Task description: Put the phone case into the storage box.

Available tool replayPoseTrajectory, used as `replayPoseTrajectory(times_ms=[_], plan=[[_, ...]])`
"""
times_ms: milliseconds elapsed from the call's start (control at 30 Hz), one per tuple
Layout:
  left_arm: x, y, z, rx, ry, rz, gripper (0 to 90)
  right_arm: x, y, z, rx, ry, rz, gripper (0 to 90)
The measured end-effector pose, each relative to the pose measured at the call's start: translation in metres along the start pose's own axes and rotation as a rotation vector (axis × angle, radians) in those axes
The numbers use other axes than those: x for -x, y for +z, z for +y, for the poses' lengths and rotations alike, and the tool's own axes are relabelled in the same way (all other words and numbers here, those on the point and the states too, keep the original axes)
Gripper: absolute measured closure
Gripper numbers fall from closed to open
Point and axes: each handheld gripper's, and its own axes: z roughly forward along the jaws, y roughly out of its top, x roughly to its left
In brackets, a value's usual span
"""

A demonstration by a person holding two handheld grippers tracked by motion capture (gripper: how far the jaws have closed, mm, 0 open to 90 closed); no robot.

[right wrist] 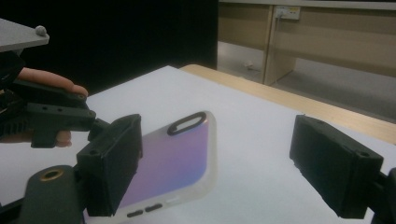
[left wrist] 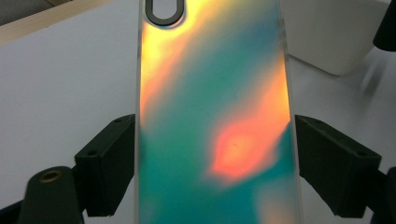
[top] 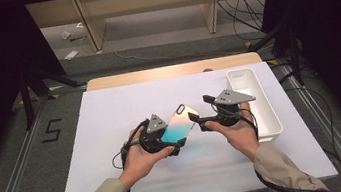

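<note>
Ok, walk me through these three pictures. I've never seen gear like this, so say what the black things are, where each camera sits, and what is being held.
No robot here: a person holds a hand-operated two-jaw tool in each hand. The high view looks down on the table, which has a white cover; the forearms come in from the bottom. The left gripper and the right gripper each carry a small camera that looks along their own black jaws, which gives the other two pictures.

In the left gripper view, the jaws stand against both long edges of an iridescent phone case, so that gripper holds it. In the right gripper view the jaws are open, one beside the case's edge, not clamping it. A white bin stands on the table to the right.
</note>
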Motion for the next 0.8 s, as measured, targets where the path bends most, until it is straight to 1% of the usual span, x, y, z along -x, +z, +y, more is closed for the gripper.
replayPoseTrajectory(times_ms=[200, 433, 800], plan=[[0.005, 0.002, 0.002, 0.001, 0.008, -0.008, 16.8, 0.0, 0.004, 0.0, -0.006, 0.011, 0.003, 18.0], [0.011, 0.005, 0.003, 0.005, 0.022, -0.02, 16.8, 0.0, 0.008, -0.001, -0.023, 0.01, 0.007, 18.3], [0.017, 0.007, 0.004, 0.009, 0.035, -0.029, 16.8, 0.001, 0.015, -0.004, -0.042, 0.038, 0.008, 20.1]])
